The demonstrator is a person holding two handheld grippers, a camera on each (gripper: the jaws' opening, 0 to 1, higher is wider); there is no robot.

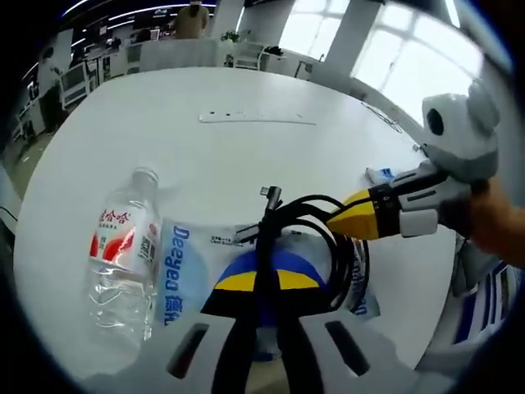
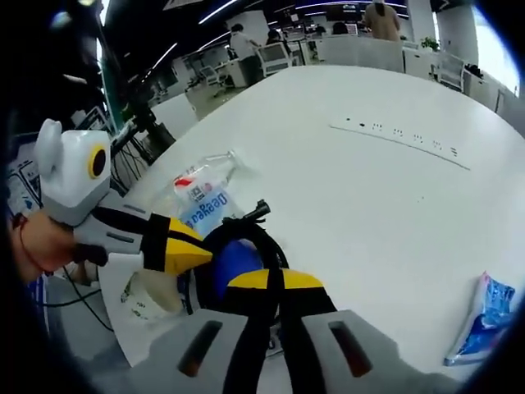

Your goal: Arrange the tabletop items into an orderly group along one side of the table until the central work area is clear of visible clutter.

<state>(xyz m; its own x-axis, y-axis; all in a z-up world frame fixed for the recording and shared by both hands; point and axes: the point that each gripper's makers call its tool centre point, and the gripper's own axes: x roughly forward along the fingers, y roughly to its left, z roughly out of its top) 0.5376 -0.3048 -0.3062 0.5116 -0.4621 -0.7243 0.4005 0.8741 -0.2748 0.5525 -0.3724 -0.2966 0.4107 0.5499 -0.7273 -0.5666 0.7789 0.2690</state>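
Note:
A coiled black cable point(image 1: 305, 202) lies on a blue and white tissue pack point(image 1: 182, 275) near the white table's edge. My left gripper point(image 1: 264, 275) is shut on one strand of it, and the plug end point(image 1: 269, 195) sticks up just past the jaws. My right gripper point(image 1: 340, 220) comes in from the right, yellow tips closed at the coil's loop. In the right gripper view my right gripper point(image 2: 275, 281) is shut on the cable point(image 2: 246, 226), and the left gripper point(image 2: 197, 250) meets the coil from the left. A clear water bottle point(image 1: 123, 254) with a red label lies beside the pack.
A small blue packet point(image 2: 484, 320) lies apart on the table point(image 1: 205, 164). A flush white socket strip point(image 1: 257, 118) runs across the table's middle. Office desks, chairs and people stand beyond the far edge. The near table edge is close under both grippers.

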